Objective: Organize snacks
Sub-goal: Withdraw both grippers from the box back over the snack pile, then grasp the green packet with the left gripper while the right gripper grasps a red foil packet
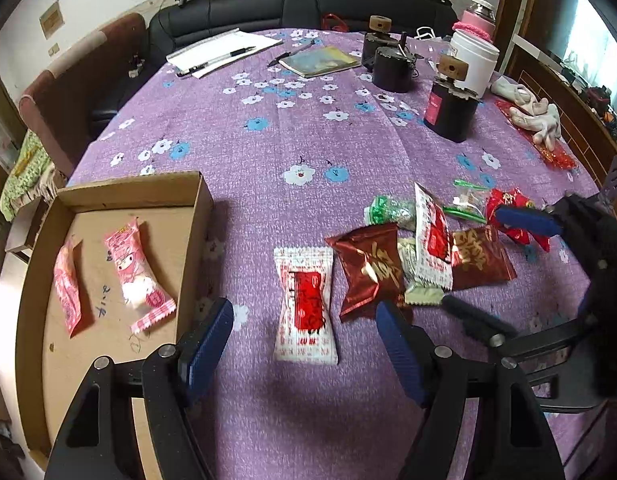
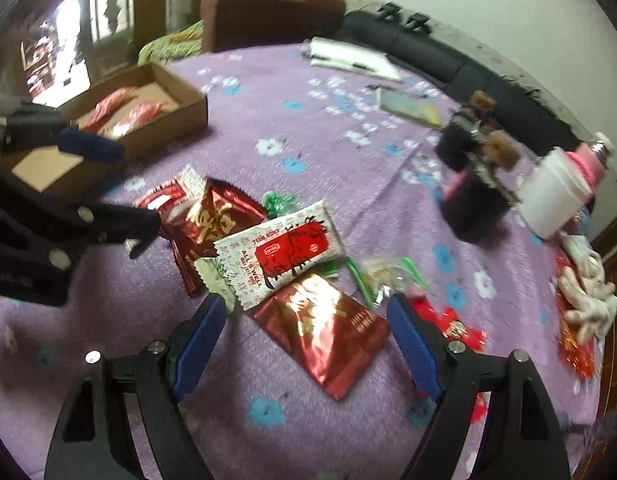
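A: Blue pads, black frames. The left tongs (image 1: 304, 344) stand apart with nothing clamped; a white-and-red packet (image 1: 305, 304) lies flat on the surface between them, untouched.

B: And the right tongs (image 2: 306, 332)?

A: Also apart, gripping nothing. A shiny dark red foil pouch (image 2: 324, 336) lies between them, with a white packet with a red label (image 2: 282, 254) overlapping its 11 o'clock corner. More snacks crowd round: a second foil pouch (image 2: 212, 220) at 10 o'clock, green-wrapped sweets (image 2: 278, 202) at 12, bright red wrappers (image 2: 452, 324) at 3.

B: Where do sorted ones sit?

A: In the left wrist view, a shallow cardboard box (image 1: 196, 200) at 9 o'clock holds two pink packets (image 1: 138, 272).

B: The surface?

A: A purple cloth with white and blue flowers (image 1: 268, 128). Far across it, at 12 o'clock, are a notepad with a pen (image 1: 224, 52), a book (image 1: 320, 62), dark canisters (image 1: 448, 112) and a white tub (image 1: 474, 60). Beyond are a black sofa (image 1: 308, 4), a brown chair (image 1: 88, 76) and a pale wall.
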The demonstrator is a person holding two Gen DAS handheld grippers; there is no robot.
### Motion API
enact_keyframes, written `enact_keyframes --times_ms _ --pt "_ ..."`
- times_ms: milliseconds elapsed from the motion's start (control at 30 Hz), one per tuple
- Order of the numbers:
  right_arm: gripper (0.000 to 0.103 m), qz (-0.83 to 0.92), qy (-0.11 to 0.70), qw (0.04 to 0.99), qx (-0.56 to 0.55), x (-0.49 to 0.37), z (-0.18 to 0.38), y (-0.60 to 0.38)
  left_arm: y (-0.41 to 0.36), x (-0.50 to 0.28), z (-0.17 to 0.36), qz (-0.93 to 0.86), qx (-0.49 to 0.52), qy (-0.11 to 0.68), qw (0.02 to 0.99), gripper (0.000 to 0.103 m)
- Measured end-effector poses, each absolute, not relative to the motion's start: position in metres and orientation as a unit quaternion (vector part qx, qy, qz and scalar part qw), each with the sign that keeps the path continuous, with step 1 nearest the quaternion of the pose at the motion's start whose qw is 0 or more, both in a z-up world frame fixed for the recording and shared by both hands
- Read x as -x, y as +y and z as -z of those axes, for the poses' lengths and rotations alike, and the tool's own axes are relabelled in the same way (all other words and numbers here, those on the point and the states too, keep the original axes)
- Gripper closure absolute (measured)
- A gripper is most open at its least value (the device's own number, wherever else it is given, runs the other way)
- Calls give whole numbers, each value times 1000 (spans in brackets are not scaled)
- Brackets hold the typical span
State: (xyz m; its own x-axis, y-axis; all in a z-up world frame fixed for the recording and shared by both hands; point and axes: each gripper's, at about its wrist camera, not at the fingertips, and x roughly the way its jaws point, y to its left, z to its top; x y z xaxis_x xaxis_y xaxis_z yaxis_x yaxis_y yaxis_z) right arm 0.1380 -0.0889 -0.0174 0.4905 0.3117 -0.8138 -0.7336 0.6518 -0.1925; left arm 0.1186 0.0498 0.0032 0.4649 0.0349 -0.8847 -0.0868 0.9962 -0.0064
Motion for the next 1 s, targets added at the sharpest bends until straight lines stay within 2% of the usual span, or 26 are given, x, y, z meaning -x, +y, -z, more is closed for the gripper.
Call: enact_keyframes --times_ms 200,567,1000 --pt "22 -353 414 798 257 -148 30 -83 61 -138 -8 -25 60 524 849 26" --pt "22 -369 466 789 158 -139 29 -118 44 -148 -9 -3 52 520 853 26" --pt "22 -313 461 818 143 -142 23 -135 16 -178 13 37 65 560 825 26"
